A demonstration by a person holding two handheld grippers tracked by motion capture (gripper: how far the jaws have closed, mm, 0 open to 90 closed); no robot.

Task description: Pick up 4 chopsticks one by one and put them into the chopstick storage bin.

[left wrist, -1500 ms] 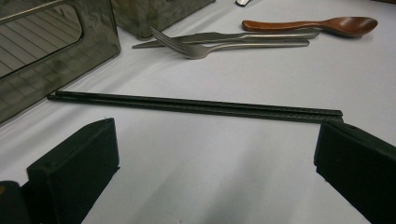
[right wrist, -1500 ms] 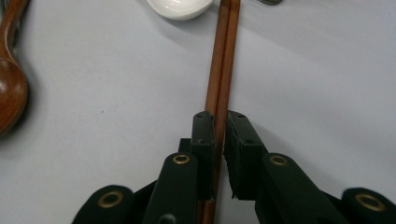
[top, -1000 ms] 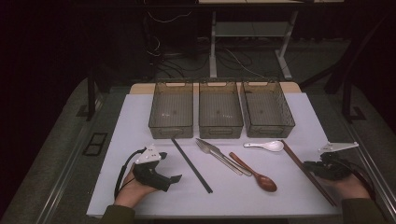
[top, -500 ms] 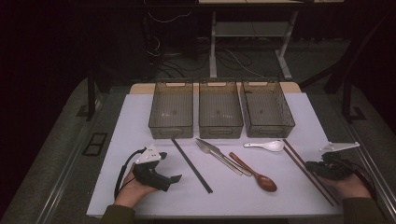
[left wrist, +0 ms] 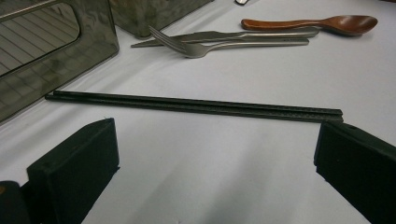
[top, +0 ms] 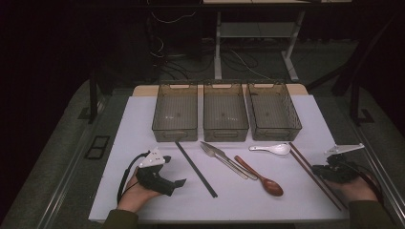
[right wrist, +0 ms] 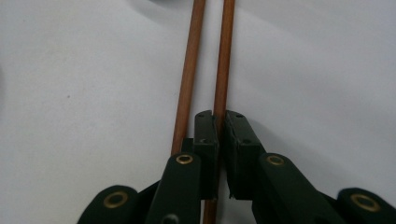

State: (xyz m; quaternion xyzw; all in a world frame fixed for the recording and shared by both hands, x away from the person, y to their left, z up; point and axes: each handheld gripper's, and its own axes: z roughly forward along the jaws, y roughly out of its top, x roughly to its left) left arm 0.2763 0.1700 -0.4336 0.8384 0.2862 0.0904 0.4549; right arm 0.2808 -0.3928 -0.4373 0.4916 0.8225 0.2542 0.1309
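I have one of the two brown wooden chopsticks [right wrist: 223,60], lying right of the white spoon [top: 270,149], clenched in my right tool [right wrist: 219,116], while my left tool [left wrist: 210,158] rests released beside the black chopsticks [left wrist: 196,105].

three bins [top: 225,112], fork [top: 220,156], wooden spoon [top: 261,177], black chopsticks [top: 196,169]

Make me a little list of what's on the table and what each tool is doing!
right tool: shut on one brown chopstick
other brown chopstick: lies beside it, outside the jaws
left tool: open, nothing between the jaws
black chopsticks: flat on the white mat, just ahead of the left tool
middle of mat: fork, wooden spoon, white spoon
far edge: three see-through bins in a row
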